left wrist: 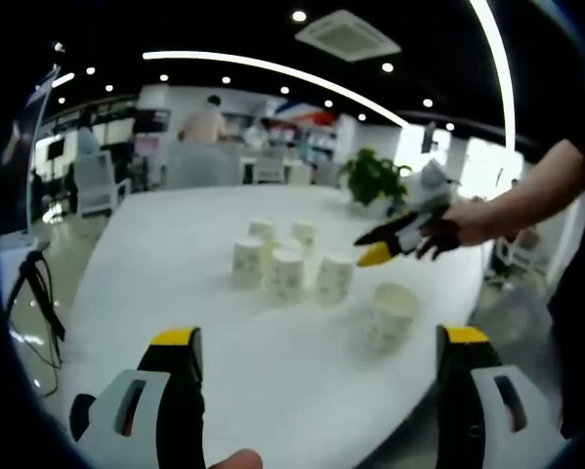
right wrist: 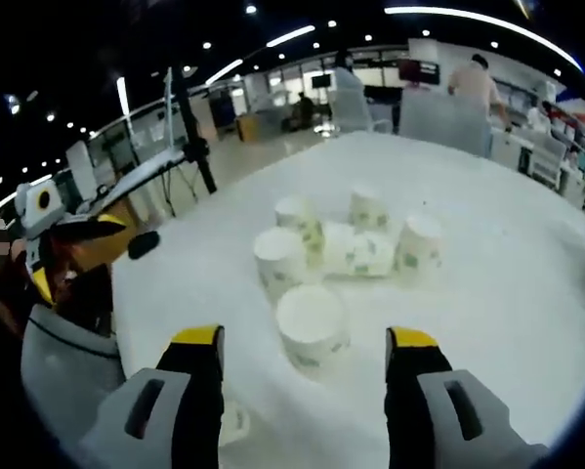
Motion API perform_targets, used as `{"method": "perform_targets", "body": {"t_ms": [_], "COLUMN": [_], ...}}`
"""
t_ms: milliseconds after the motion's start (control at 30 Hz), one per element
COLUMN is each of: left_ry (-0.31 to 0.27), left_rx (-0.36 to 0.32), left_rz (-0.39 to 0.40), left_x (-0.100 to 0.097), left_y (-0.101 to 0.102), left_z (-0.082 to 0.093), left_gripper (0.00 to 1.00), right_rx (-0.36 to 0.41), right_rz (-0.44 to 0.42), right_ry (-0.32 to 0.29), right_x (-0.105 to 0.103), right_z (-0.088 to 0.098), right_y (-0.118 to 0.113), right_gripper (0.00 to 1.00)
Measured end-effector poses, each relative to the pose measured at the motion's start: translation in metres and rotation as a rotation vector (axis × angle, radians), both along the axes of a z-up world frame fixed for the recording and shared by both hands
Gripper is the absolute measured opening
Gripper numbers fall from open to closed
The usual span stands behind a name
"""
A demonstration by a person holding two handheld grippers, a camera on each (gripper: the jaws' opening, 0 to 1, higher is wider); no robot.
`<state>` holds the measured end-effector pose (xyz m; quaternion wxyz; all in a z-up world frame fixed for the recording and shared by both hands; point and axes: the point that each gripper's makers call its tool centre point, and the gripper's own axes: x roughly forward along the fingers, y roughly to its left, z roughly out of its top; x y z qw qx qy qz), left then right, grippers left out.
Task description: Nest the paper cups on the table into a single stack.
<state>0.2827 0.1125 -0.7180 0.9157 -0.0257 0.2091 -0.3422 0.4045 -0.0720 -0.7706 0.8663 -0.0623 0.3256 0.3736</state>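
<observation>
**Mia:** Where are the paper cups (left wrist: 284, 269)?

**Sam:** They stand in a small bunch on the white surface (left wrist: 175, 274). Most are upside down. One cup, the lone cup (left wrist: 394, 315), sits a little apart from the bunch, on the side nearer the edge of the surface.

**Mia:** Are any cups stacked yet?

**Sam:** I don't think so. Each one seems to stand by itself, so the stacking looks like it has not begun.

**Mia:** What is the left hand-held gripper (left wrist: 321, 376) doing?

**Sam:** Its two jaws are spread wide, and nothing is between them. It hangs back from the bunch, on the near side.

**Mia:** And the right hand-held gripper (right wrist: 307, 376)?

**Sam:** Spread wide too, with nothing pinched. The lone cup (right wrist: 312, 325) sits right in front of the gap between its jaws. I think it is lined up that way so it can take that cup first, since that cup is closest to it.

**Mia:** Why are both so wide open?

**Sam:** A cup is round and fat. The jaws need room to go around it.

**Mia:** Will it be hard?

**Sam:** Maybe. Paper cups are light and can tip or squash if pinched too hard.
</observation>
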Motion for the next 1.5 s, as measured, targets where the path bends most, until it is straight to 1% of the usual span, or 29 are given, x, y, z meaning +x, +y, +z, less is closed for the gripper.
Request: {"method": "perform_targets", "body": {"t_ms": [67,300,367,500,600,733,1100,1333,1400,1500], "left_ry": [0.000,-0.002,0.001,0.002,0.003,0.004,0.001,0.008,0.009,0.011], "left_rx": [0.000,0.001,0.003,0.003,0.002,0.008,0.008,0.010,0.011,0.008], "left_rz": [0.003,0.001,0.004,0.005,0.007,0.002,0.012,0.013,0.015,0.020], "left_x": [0.000,-0.003,-0.003,-0.004,-0.005,-0.005,-0.005,-0.006,-0.007,-0.008], "left_y": [0.000,0.001,0.003,0.004,0.005,0.004,0.007,0.009,0.009,0.010], "left_z": [0.000,0.002,0.001,0.001,0.002,0.003,0.005,0.001,0.001,0.001], "left_gripper": [1.00,1.00,1.00,1.00,1.00,1.00,1.00,1.00,1.00,1.00], "right_rx": [-0.009,-0.017,-0.018,-0.028,-0.035,-0.039,-0.044,-0.050,-0.063,-0.075], "right_rz": [0.007,0.021,0.019,0.027,0.033,0.032,0.051,0.054,0.059,0.062], "right_ry": [-0.002,-0.005,0.012,0.011,0.015,0.023,0.027,0.033,0.033,0.037], "right_x": [0.000,0.004,0.004,0.003,0.004,0.006,0.011,0.011,0.011,0.010], "right_z": [-0.001,-0.003,-0.005,-0.007,-0.010,-0.013,-0.016,-0.020,-0.023,-0.025], "right_y": [0.002,0.007,0.008,0.009,0.009,0.010,0.017,0.019,0.019,0.019], "right_gripper": [0.58,0.56,0.55,0.54,0.51,0.51,0.47,0.45,0.44,0.41]}}
